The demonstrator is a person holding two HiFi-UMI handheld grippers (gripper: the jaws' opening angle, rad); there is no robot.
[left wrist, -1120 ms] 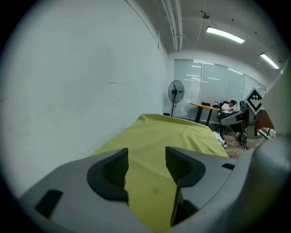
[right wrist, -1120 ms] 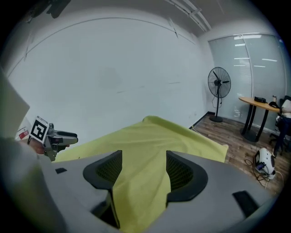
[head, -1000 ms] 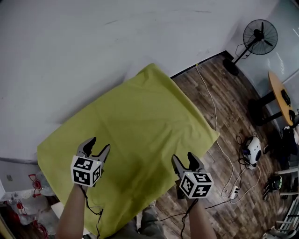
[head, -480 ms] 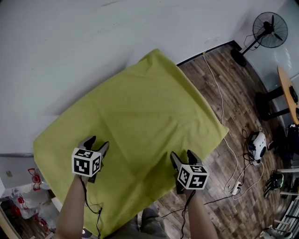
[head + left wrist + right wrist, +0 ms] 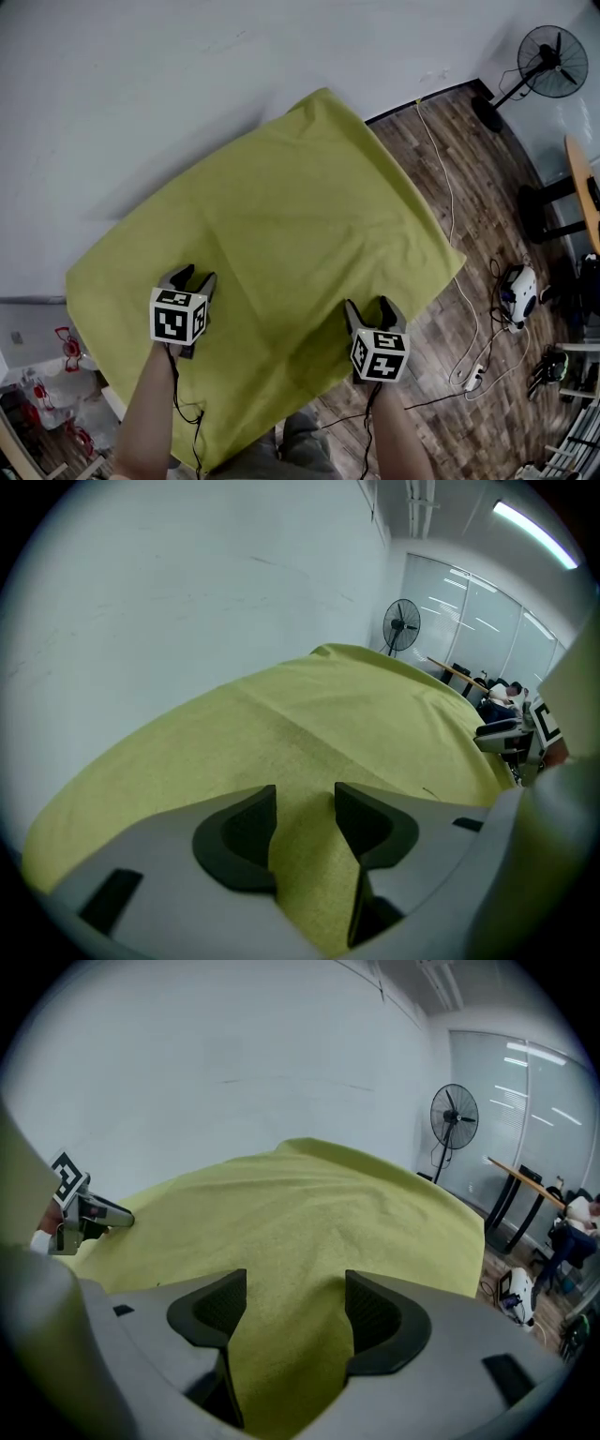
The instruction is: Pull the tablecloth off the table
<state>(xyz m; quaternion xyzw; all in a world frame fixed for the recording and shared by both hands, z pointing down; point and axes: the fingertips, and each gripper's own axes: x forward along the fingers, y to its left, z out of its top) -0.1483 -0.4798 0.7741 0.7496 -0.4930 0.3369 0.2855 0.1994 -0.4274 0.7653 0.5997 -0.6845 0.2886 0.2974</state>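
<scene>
A yellow-green tablecloth (image 5: 281, 216) covers the whole table, which stands against a white wall, and hangs over its near edge. My left gripper (image 5: 190, 275) is down on the cloth near its front left. In the left gripper view, the left gripper (image 5: 305, 803) has a raised fold of the tablecloth (image 5: 328, 705) between its closing jaws, which still stand apart. My right gripper (image 5: 372, 305) rests at the front right edge. In the right gripper view, the right gripper (image 5: 295, 1288) has jaws wide and opening, with a hump of tablecloth (image 5: 309, 1194) between them.
A wooden floor (image 5: 441, 141) lies to the right, with a white cable (image 5: 450, 202), a power strip (image 5: 472, 380) and a white device (image 5: 517, 291). A standing fan (image 5: 553, 61) is at the back right. A wooden round table (image 5: 586, 178) is at the right edge. Red items (image 5: 66, 361) sit at the lower left.
Both grippers have come down from above the cloth onto its near part, so cloth now lies between their jaws. The left jaws have narrowed a little.
</scene>
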